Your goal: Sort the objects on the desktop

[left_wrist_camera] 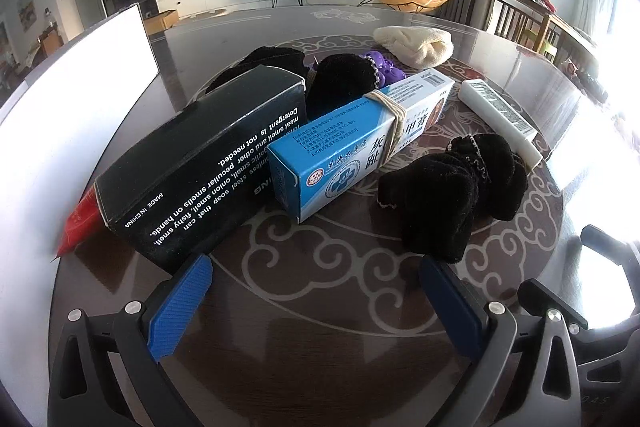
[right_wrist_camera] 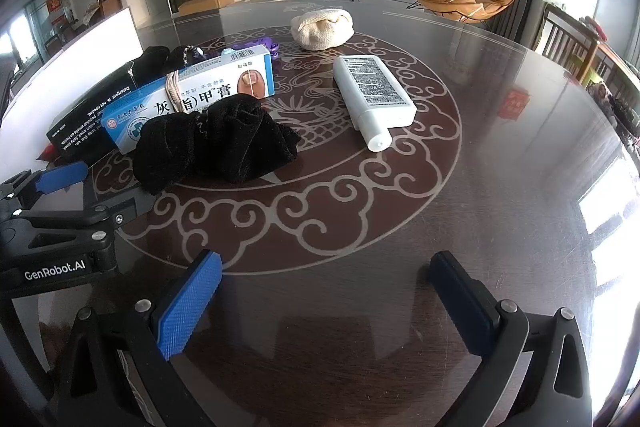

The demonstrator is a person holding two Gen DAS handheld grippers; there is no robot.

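Observation:
On the dark patterned table lie a black box, a blue-and-white ointment box with a rubber band, a black cloth bundle, a second black cloth, a white bottle, a cream cloth and a purple item. My left gripper is open and empty just in front of the boxes. My right gripper is open and empty, well short of the objects.
A white bin wall stands at the table's left. A red packet sticks out under the black box. The left gripper's body shows in the right wrist view. Chairs stand at the far right.

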